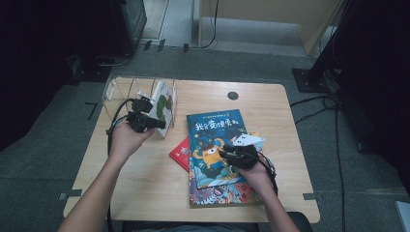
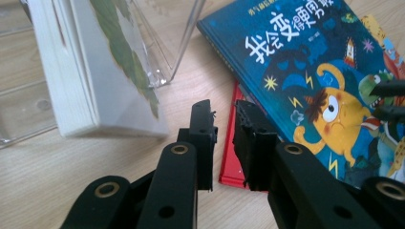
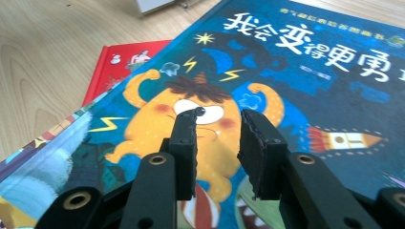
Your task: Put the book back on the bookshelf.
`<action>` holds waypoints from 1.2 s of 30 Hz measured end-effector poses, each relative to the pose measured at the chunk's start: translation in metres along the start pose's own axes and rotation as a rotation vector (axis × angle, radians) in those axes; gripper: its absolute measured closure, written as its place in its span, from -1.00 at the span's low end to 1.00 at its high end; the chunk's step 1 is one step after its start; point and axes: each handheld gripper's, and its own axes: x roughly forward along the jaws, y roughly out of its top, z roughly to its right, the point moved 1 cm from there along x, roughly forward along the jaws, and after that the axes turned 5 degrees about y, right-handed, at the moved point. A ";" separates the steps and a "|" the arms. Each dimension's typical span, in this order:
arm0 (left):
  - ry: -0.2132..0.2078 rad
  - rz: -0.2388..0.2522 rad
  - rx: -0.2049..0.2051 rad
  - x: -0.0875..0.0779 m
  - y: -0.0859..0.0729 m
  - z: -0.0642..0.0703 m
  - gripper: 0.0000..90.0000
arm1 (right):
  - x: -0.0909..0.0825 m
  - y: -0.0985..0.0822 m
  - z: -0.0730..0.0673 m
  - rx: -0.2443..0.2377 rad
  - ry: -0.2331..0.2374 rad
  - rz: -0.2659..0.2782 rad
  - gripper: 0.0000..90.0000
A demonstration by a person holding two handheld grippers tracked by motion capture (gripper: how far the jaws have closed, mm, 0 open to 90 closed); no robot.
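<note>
Lengthwise: blue book [image 1: 215,145], spine left.

A wooden table [image 1: 145,188] stands on grey carpet [image 1: 43,159]. Black cables [image 1: 333,125] trail over the floor to its right. Beyond the far edge are a dark cabinet [image 1: 128,19] and pale wooden furniture [image 1: 270,12]. A small dark round hole [image 1: 233,95] marks the tabletop near its far edge.

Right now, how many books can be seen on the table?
4, maybe more hidden: a white book upright in the clear rack; a blue book topping the stack; a red book poking out left beneath it; a colourful book at the bottom.
</note>
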 end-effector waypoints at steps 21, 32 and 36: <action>-0.068 0.035 0.035 0.020 -0.040 0.014 1.00 | -0.014 -0.007 0.020 0.054 -0.044 -0.030 0.91; -0.118 0.039 0.089 0.032 -0.056 0.035 1.00 | -0.019 -0.016 0.021 0.072 -0.062 -0.037 0.98; -0.138 0.043 0.106 0.038 -0.063 0.044 1.00 | -0.021 -0.017 0.022 0.073 -0.069 -0.038 0.98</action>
